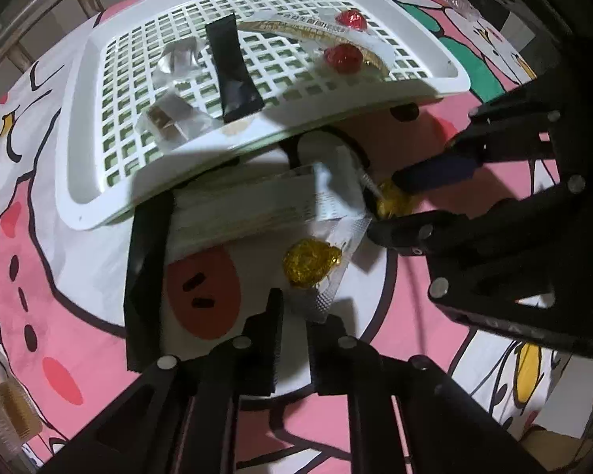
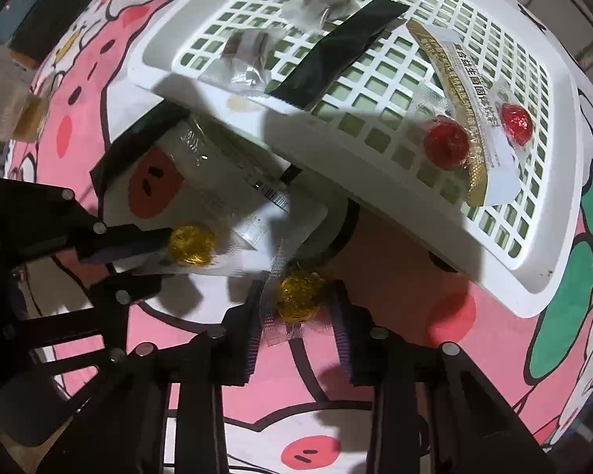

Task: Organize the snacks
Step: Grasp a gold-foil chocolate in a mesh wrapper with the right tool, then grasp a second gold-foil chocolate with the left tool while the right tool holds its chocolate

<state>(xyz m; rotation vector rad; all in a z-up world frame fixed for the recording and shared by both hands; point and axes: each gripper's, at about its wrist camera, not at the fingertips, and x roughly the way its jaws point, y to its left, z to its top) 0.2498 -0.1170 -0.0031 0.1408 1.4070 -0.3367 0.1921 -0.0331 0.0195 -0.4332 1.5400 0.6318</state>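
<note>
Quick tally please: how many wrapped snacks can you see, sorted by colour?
Gold foil candies: 2
Red foil candies: 2
Black sachets: 2
Clear-wrapped sweets: 2
Gold-edged sachets: 1
White packet: 1
Total: 10
</note>
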